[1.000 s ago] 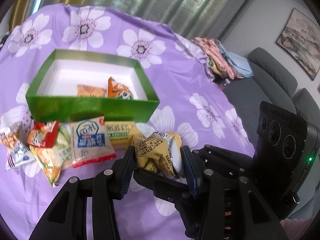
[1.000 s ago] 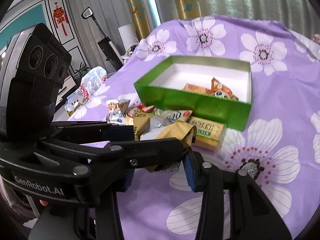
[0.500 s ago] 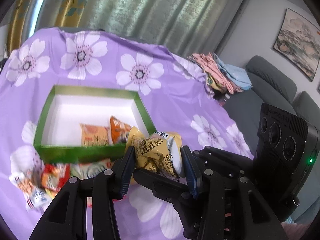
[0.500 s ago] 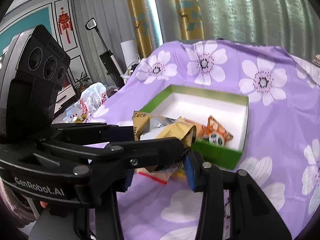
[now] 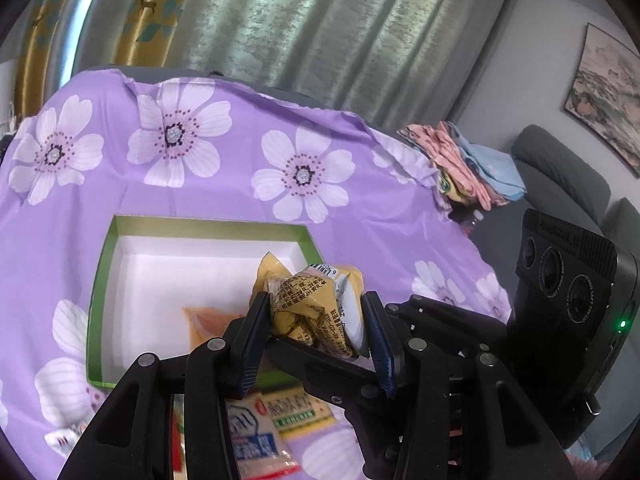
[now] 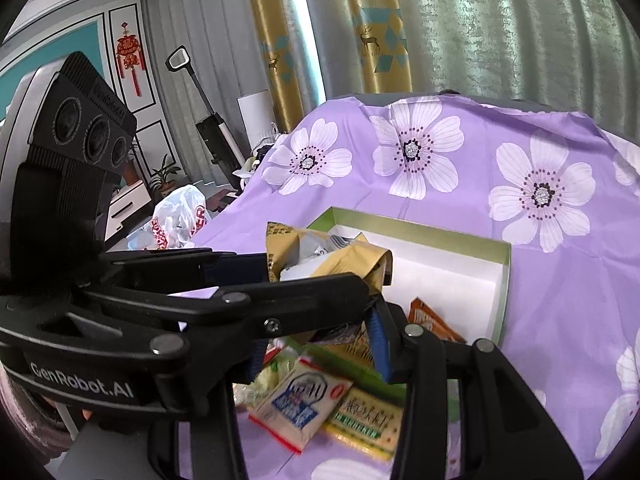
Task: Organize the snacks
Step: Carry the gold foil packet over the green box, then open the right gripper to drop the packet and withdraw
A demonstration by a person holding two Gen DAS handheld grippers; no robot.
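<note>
My left gripper (image 5: 314, 330) is shut on a crumpled yellow snack packet (image 5: 310, 304) and holds it above the near right part of the green box (image 5: 100, 280). The box has a white inside with an orange packet (image 5: 208, 322) in it. In the right wrist view the same yellow packet (image 6: 340, 258) sits in the left gripper's fingers, in front of my right gripper (image 6: 320, 344). The right gripper's jaws stand apart with nothing between them. The green box (image 6: 502, 276) holds an orange packet (image 6: 430, 322). A blue-and-white packet (image 6: 300, 400) and a green biscuit packet (image 6: 368, 420) lie in front of the box.
The table has a purple flowered cloth (image 5: 240, 160). Folded clothes (image 5: 460, 164) lie at its far right edge, with a grey sofa (image 5: 568, 176) beyond. A plastic bag (image 6: 176, 224) sits off the table's left side. More loose packets (image 5: 256, 440) lie before the box.
Both grippers have risen and moved forward. The yellow packet has gone from above the loose snacks to above the green box's near right part. The loose packets have slid below the fingers.
</note>
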